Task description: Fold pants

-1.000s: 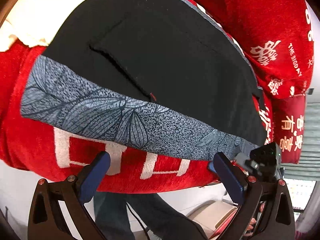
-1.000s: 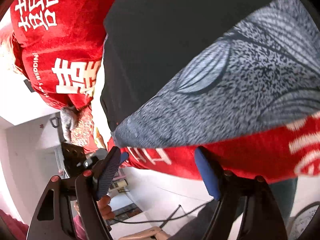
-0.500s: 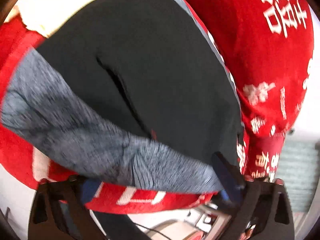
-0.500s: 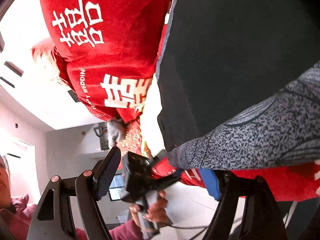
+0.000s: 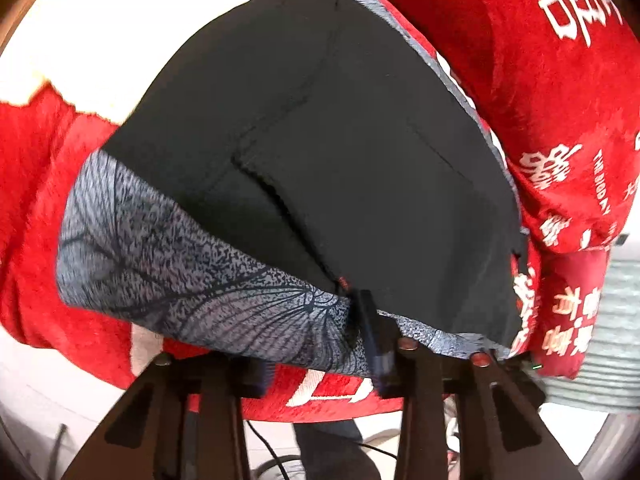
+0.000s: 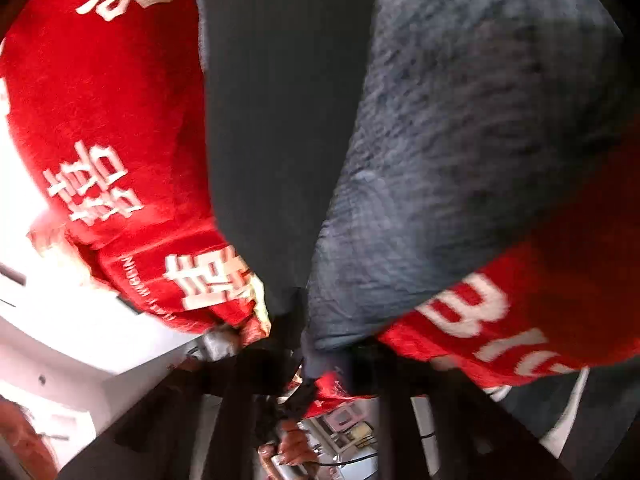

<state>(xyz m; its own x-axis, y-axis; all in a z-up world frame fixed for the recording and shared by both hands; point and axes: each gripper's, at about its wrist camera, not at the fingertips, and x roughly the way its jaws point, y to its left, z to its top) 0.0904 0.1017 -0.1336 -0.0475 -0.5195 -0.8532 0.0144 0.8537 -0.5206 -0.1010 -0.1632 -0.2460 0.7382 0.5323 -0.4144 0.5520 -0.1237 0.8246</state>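
The pants (image 5: 328, 152) are black with a grey leaf-print waistband (image 5: 180, 264). They lie flat on a red blanket (image 5: 52, 184) with white characters. My left gripper (image 5: 320, 364) is shut on the waistband near its near edge. In the right wrist view the pants (image 6: 272, 128) show black at the middle and the grey band (image 6: 460, 140) fills the right. My right gripper (image 6: 316, 360) is shut on the corner of the grey band, and the fabric bunches between its fingers.
A red pillow (image 5: 560, 100) with white characters lies to the right of the pants, and also shows in the right wrist view (image 6: 100, 120). The blanket's near edge (image 5: 340, 396) hangs over a white floor. A hand (image 6: 292, 444) shows below.
Both grippers moved forward onto the waistband and closed on it. They stood open just short of the blanket's edge one second ago.
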